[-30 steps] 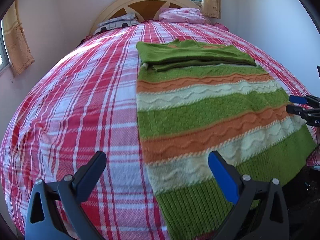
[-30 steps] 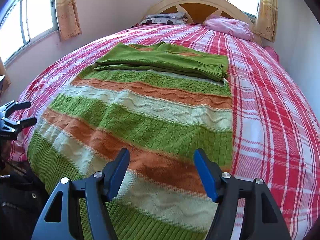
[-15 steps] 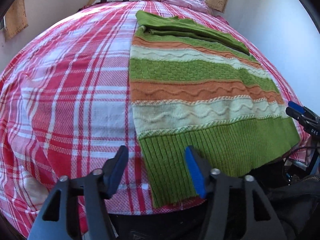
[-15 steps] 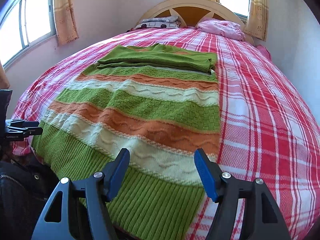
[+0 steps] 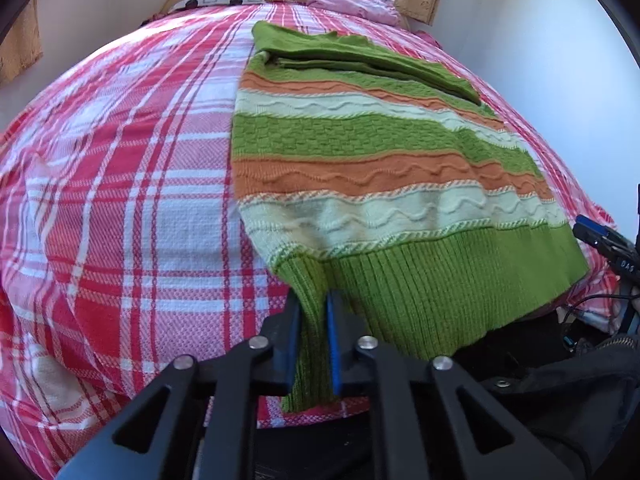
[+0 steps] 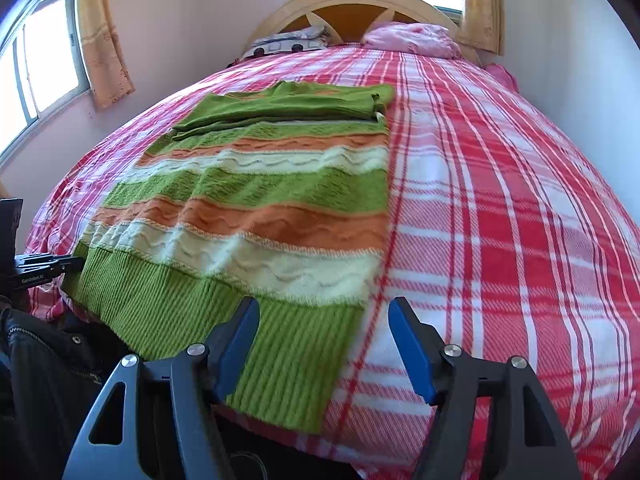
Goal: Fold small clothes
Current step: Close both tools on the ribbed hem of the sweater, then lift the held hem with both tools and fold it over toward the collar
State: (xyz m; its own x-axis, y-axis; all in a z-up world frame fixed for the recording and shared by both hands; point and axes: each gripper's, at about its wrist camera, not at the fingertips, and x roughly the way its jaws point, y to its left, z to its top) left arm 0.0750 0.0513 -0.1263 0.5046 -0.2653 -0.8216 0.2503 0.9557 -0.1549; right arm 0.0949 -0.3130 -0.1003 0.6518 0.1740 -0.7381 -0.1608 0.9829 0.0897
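Sweater (image 5: 360, 160) lies flat on the bed (image 5: 120, 160), sleeves folded across its top, ribbed hem (image 6: 192, 304) hanging over the near edge. The left gripper (image 5: 314, 340) has just been closing and now pinches the hem's left corner between its pads. The right gripper (image 6: 320, 344) hovers with jaws apart over the other corner, gripping nothing. The bottom fold seems about to begin; next the right must clamp its corner so both lift together
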